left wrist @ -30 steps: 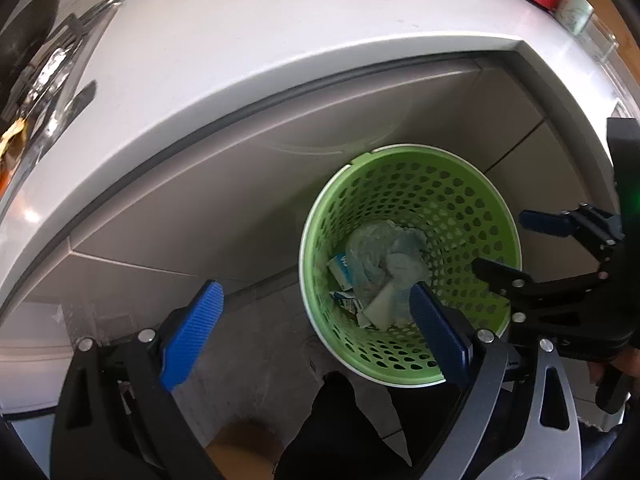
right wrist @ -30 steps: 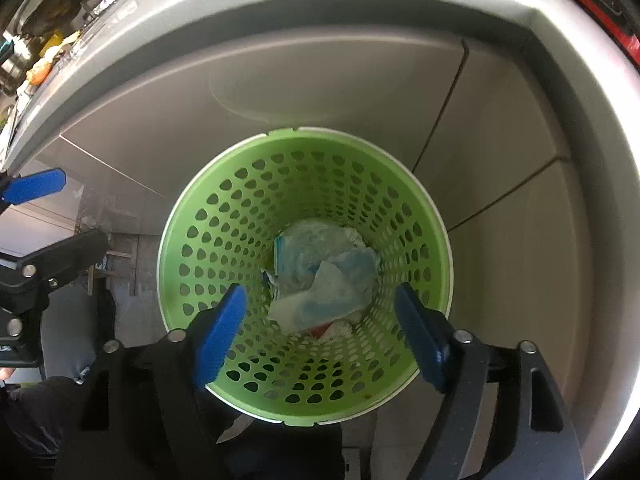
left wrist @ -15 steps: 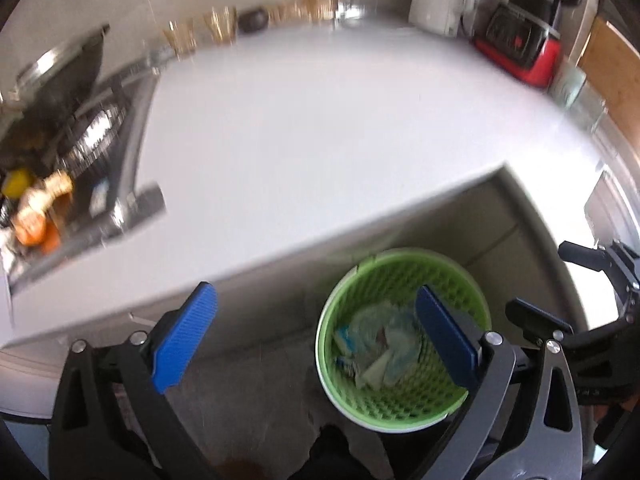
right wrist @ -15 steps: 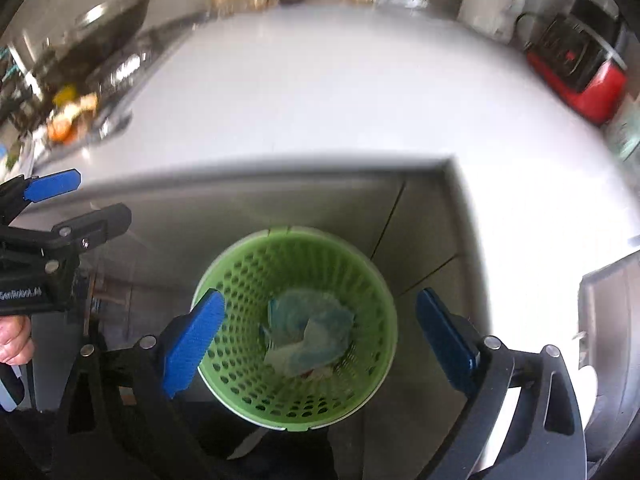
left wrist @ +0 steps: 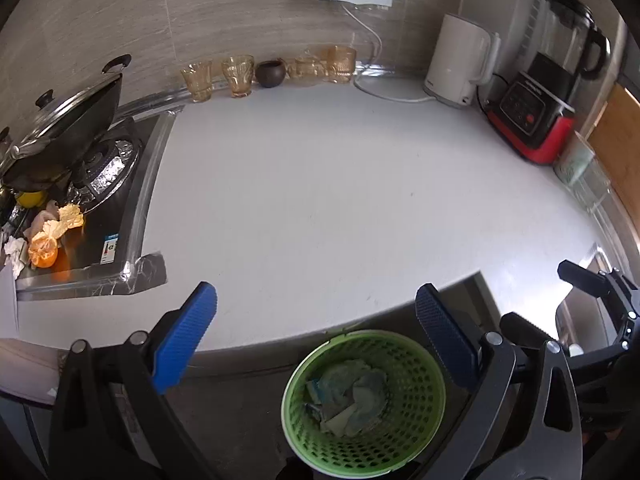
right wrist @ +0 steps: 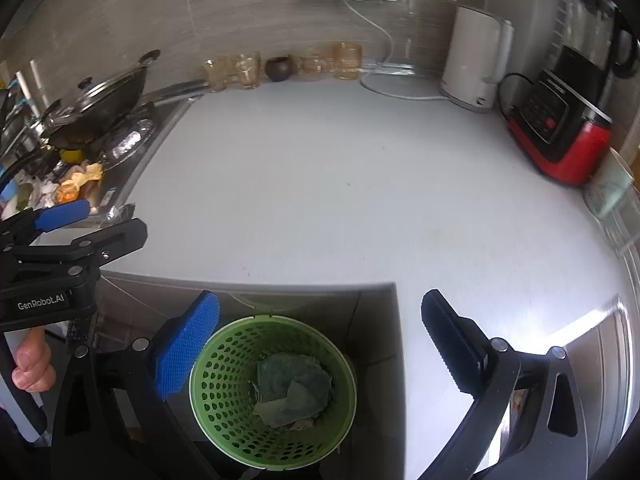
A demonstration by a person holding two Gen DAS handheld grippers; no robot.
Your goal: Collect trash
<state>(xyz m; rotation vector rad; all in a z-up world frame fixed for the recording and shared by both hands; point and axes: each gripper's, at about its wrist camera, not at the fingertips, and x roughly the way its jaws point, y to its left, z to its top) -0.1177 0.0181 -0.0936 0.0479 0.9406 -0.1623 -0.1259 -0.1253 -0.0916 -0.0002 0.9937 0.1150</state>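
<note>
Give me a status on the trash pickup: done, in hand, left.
Done: crumpled wrappers already lie in the green basket on the floor below the counter edge.
In hand: nothing. The left gripper is open and empty; the right gripper's jaws are opening with nothing between them.
Left: orange peels and crumpled tissue beside the stove.

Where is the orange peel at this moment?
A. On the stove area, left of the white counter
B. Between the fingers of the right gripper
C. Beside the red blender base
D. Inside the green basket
A: the orange peel lies on the stove at the left, while the green basket holds only crumpled paper.
</note>
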